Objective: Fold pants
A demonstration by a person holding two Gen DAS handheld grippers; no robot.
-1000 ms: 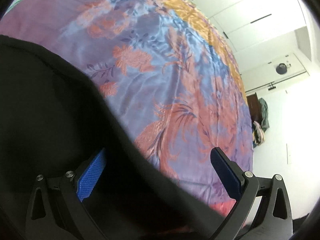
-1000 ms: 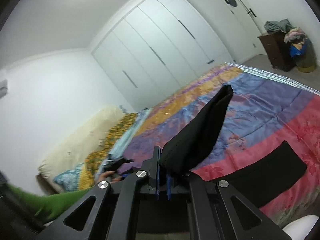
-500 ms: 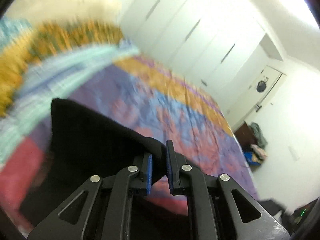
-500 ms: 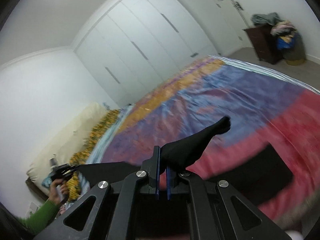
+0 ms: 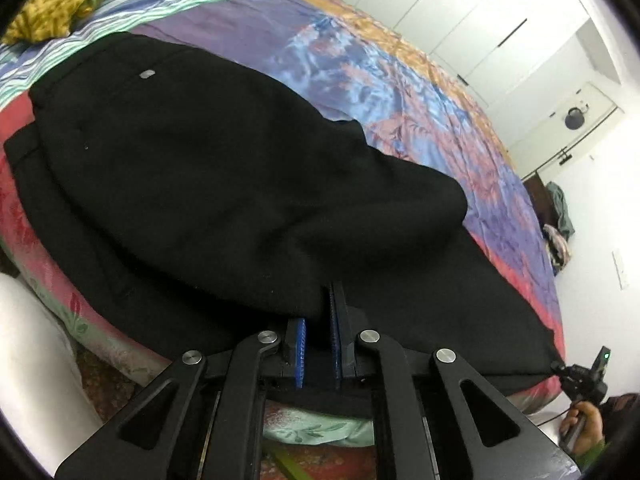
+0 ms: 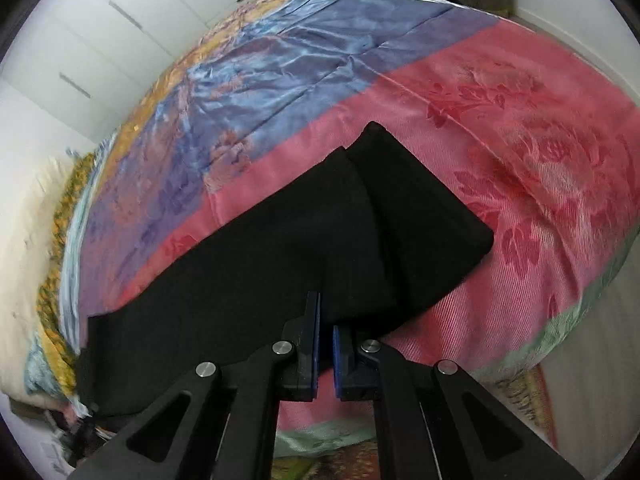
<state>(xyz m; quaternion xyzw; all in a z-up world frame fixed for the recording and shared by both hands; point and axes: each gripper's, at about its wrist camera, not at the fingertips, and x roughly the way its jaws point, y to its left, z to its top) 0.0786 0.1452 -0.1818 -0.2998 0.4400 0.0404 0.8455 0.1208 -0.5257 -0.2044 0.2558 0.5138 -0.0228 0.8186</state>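
Observation:
The black pants [image 5: 208,184] lie along the near edge of the bed, one leg folded over the other. In the left wrist view my left gripper [image 5: 318,320] is shut on the near edge of the upper layer at the waist end, where a small metal button [image 5: 147,74] shows. In the right wrist view the pants [image 6: 304,240] run left from the two leg ends [image 6: 420,200]. My right gripper [image 6: 325,320] is shut on the near edge of the upper leg, low over the bed.
The bed carries a satin cover, blue and purple [image 6: 280,64] in the middle and pink floral [image 6: 540,152] near its edge. Yellow pillows [image 5: 48,4] sit at the head. White wardrobes [image 5: 480,12] line the far wall. The right hand and gripper [image 5: 580,384] show at bottom right.
My left gripper closed on the pants and lifted them. Both grippers then came down, laying the raised leg flat over the other one on the bed.

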